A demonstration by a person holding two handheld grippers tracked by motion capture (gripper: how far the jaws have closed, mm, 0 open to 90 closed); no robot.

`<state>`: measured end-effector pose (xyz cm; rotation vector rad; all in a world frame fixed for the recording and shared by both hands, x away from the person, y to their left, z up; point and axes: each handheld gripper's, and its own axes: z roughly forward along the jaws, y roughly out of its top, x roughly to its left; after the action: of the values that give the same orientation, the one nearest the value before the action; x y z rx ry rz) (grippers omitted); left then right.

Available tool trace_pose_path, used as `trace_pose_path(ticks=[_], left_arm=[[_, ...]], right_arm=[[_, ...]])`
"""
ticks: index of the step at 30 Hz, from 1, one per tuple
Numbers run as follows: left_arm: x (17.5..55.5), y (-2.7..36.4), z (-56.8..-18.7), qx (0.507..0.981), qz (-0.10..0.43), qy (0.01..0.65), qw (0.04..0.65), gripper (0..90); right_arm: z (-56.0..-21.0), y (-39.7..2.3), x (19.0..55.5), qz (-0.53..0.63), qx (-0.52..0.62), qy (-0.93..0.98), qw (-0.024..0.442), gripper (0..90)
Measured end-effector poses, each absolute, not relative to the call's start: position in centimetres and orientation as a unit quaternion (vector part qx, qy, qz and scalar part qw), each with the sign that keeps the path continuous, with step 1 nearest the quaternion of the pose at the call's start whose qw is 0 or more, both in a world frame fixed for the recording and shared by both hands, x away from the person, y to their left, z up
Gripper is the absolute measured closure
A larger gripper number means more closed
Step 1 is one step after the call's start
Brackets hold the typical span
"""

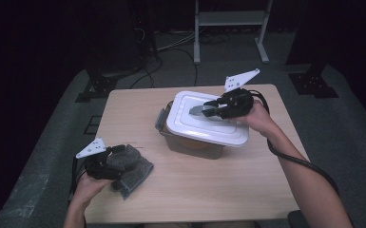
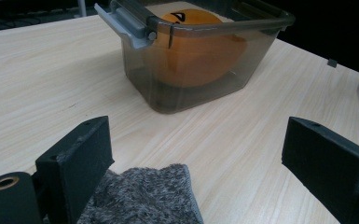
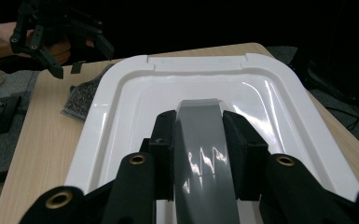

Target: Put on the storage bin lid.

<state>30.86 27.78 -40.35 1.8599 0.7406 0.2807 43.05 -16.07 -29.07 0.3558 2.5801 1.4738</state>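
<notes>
Standing on grey floor in a dark room, the table has a pale wood-grain top. Behind it are black stand bases, loose cables and a light metal frame.

Near the middle of the table sits the box, smoky clear plastic with a grey latch on its end. Something round and orange with a black mark lies inside it. The lid is white and glossy, with rounded corners and a stepped, raised rim. In the high view it lies over the box, skewed toward the right side. A grey handle runs along the lid's middle, shiny with reflections.

The right gripper hangs over the lid, and its jaws pinch the handle from both sides, as the right gripper view shows.

The left gripper rests near the table's near left corner, well apart from the box. Its jaws stand spread, with a grey knitted cloth lying beneath them, its edge touching the left jaw in the left gripper view.
</notes>
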Motion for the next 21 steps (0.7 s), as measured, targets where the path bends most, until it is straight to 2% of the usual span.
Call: trace_pose_path(ticks=[21], left_arm=[[30.7,28.1,-40.2,0.776,0.120,0.313,0.534,8.0]], right_arm=[[-30.7,-13.1,45.2,0.479,0.115,0.868,0.064,65.2]])
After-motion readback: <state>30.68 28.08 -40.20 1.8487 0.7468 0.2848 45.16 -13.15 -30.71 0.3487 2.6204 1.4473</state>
